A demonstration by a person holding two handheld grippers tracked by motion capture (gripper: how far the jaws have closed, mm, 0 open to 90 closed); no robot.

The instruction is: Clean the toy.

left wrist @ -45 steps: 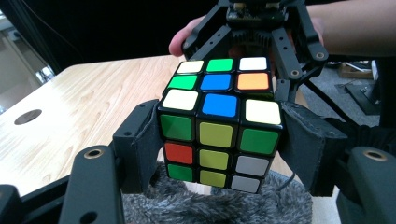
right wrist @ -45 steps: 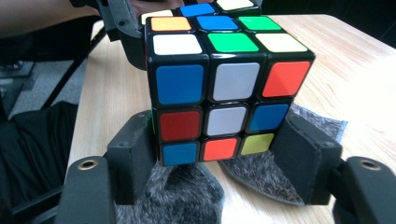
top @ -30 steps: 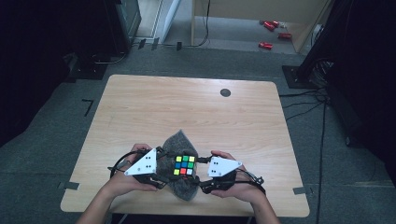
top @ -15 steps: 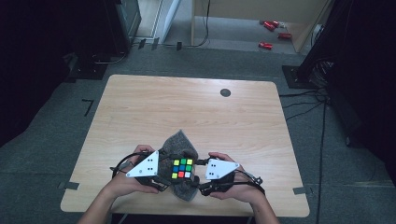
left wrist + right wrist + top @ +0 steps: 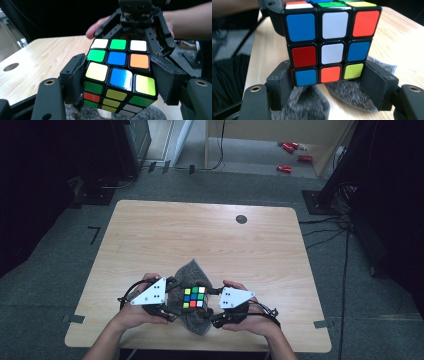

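A scrambled Rubik's cube point(image 5: 194, 297) is held up just above a grey furry cloth point(image 5: 192, 270) near the table's front edge. My left gripper point(image 5: 177, 297) comes in from the left and is shut on the cube point(image 5: 120, 72), one pad pressed on each side. My right gripper point(image 5: 212, 298) faces it from the right. Its jaws have just been opening, and the cube's lowest layer point(image 5: 329, 75) sits between its pads with the grip eased off. In the left gripper view, the right gripper point(image 5: 136, 15) and a hand show behind the cube.
The wooden table point(image 5: 200, 235) stretches away behind the cube, with a small dark round hole point(image 5: 241, 219) near its far edge. The cloth point(image 5: 357, 95) lies under both grippers. Dark floor, cables and stands surround the table.
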